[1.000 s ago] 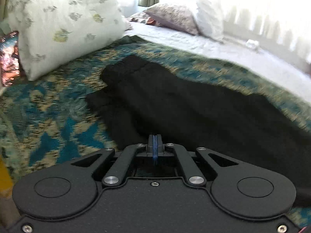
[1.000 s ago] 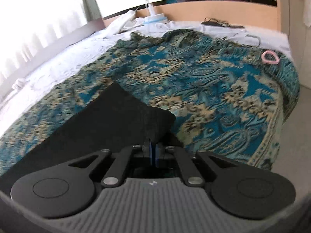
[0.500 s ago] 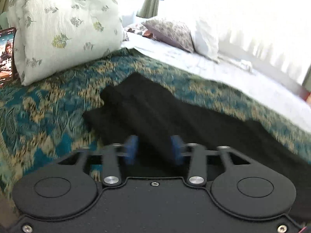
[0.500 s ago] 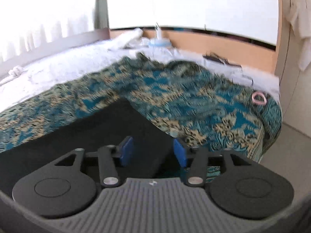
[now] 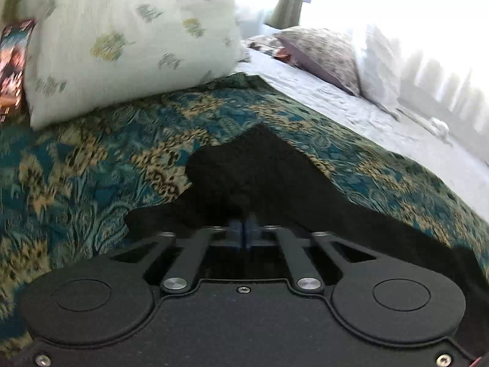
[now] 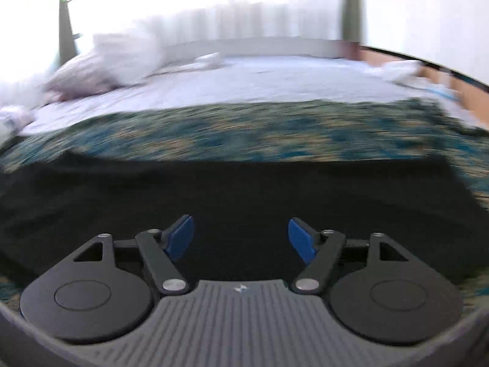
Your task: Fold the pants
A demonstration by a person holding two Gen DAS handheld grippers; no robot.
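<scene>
Black pants (image 5: 259, 165) lie flat on a teal and gold patterned blanket (image 5: 91, 168) on a bed. My left gripper (image 5: 243, 232) is at the near edge of one end of them, its blue pads pressed together with a small ridge of black cloth bunched up at their tips. In the blurred right wrist view the pants (image 6: 244, 189) stretch as a long dark band across the frame. My right gripper (image 6: 241, 235) hovers over their near edge with its jaws opening wide. Cloth lies below the gap, and the pads (image 6: 180, 237) touch nothing.
A large white floral pillow (image 5: 122, 39) stands behind the pants on the left, with a colourful book cover (image 5: 12, 61) beside it. A grey patterned pillow (image 5: 324, 52) and white sheet (image 5: 382, 122) lie beyond. A wooden bed frame (image 6: 458, 88) runs at the far right.
My left gripper opened, moved along the pants toward the pillow end and shut again. My right gripper opened wide and swung left, so it now faces across the pants toward the window.
</scene>
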